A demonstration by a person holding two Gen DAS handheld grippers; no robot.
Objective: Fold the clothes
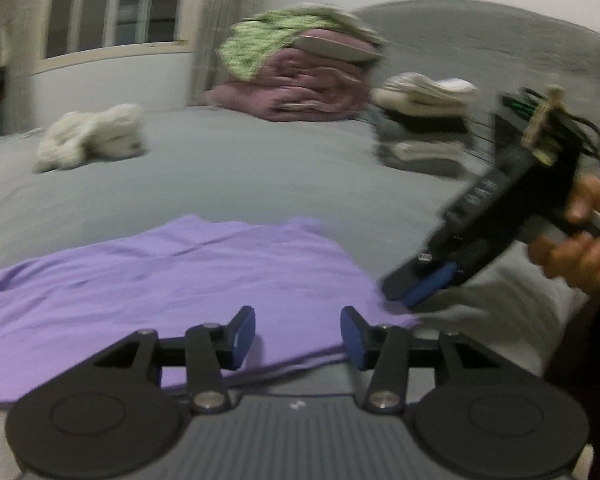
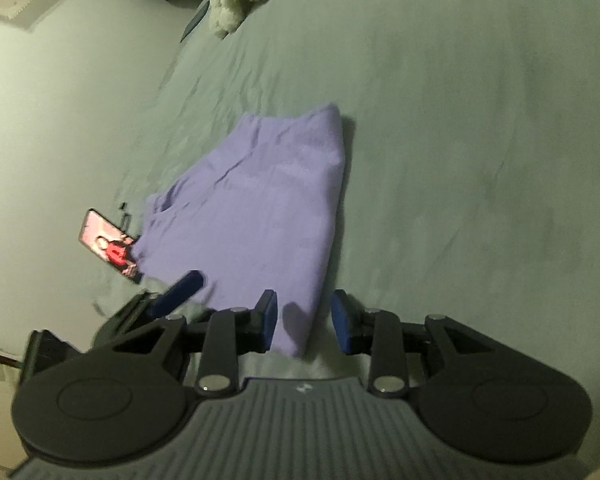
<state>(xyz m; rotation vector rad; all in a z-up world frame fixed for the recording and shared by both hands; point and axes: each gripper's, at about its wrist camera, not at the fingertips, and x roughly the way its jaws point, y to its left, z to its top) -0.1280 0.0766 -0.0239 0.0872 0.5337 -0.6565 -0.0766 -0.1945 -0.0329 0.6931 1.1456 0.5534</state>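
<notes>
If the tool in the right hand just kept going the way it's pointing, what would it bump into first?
Most likely the purple garment: the right tool points down at its near corner on the bed, open with nothing gripped. Depth is hard to judge.

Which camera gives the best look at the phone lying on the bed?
The right wrist view: the phone lies beside the purple shirt, its lit screen facing up. The left wrist view shows the shirt but no phone at all.

Motion-blurred clothes stack [image 1: 424,128] and right gripper [image 1: 416,292]; purple garment [image 1: 160,280] cut off at left edge.
</notes>
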